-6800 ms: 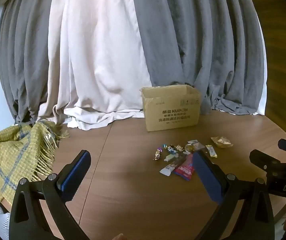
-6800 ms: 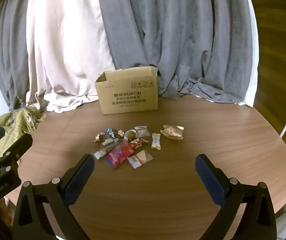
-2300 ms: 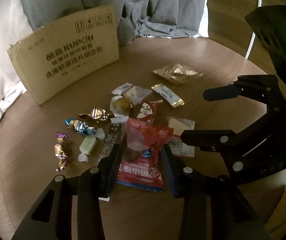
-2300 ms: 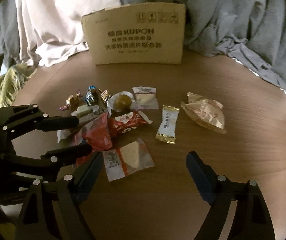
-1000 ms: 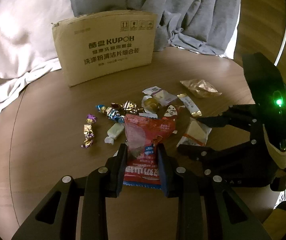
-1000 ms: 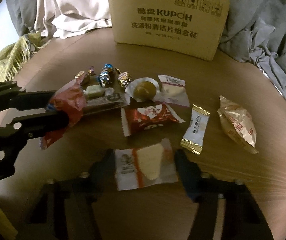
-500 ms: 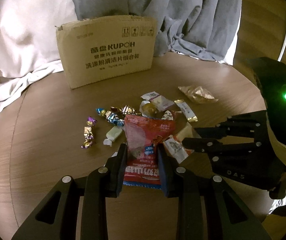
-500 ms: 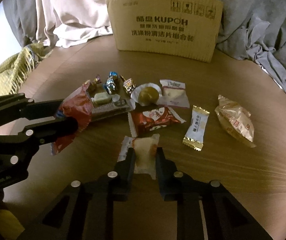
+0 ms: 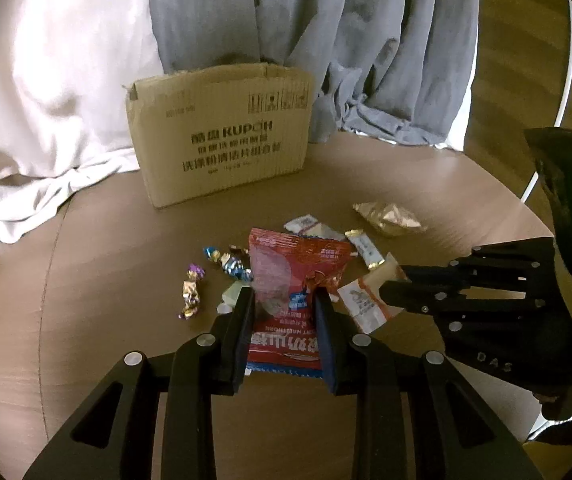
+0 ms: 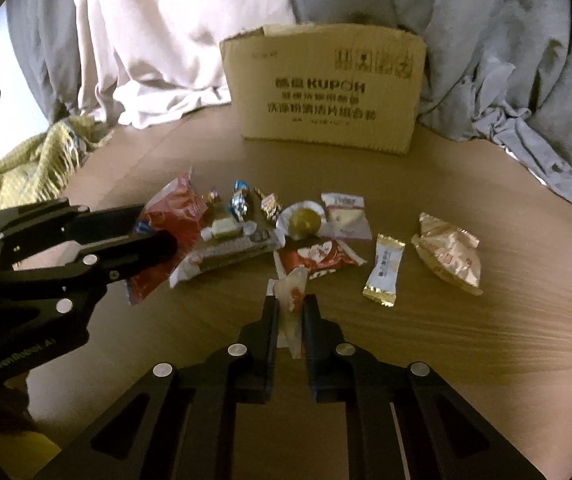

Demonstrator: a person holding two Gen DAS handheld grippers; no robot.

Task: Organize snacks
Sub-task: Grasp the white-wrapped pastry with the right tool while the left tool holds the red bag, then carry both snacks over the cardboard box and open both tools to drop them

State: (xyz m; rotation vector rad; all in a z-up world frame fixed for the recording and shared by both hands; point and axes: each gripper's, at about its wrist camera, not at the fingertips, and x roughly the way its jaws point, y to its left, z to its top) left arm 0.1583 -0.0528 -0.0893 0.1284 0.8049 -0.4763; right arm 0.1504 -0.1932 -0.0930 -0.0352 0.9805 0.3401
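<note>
Starting at our left, the left gripper [image 9: 284, 304] is clamped on the red snack packet [image 9: 292, 276], pads pressing its lower half so the top stands free above the round wooden table [image 9: 106, 280]. Just right of it, our right gripper [image 10: 290, 312] is closed tight on the white wedge packet [image 10: 291, 300], which sticks up folded between the pads. The rest of the snacks lie loose between us and the cardboard box [image 10: 326, 92] at the back: the foil candies [image 10: 242, 200], the long dark bar [image 10: 234, 250], the small red packet [image 10: 322, 258], the white-and-gold stick [image 10: 384, 274], and farthest right the crinkled gold pouch [image 10: 448, 258]. We judge both packets are bound for the box. The risks we see: slippery wrappers sliding out of a narrow pinch on the way, the two grippers knocking together since they sit so near, and a packet catching the box's rim and dropping outside.
</note>
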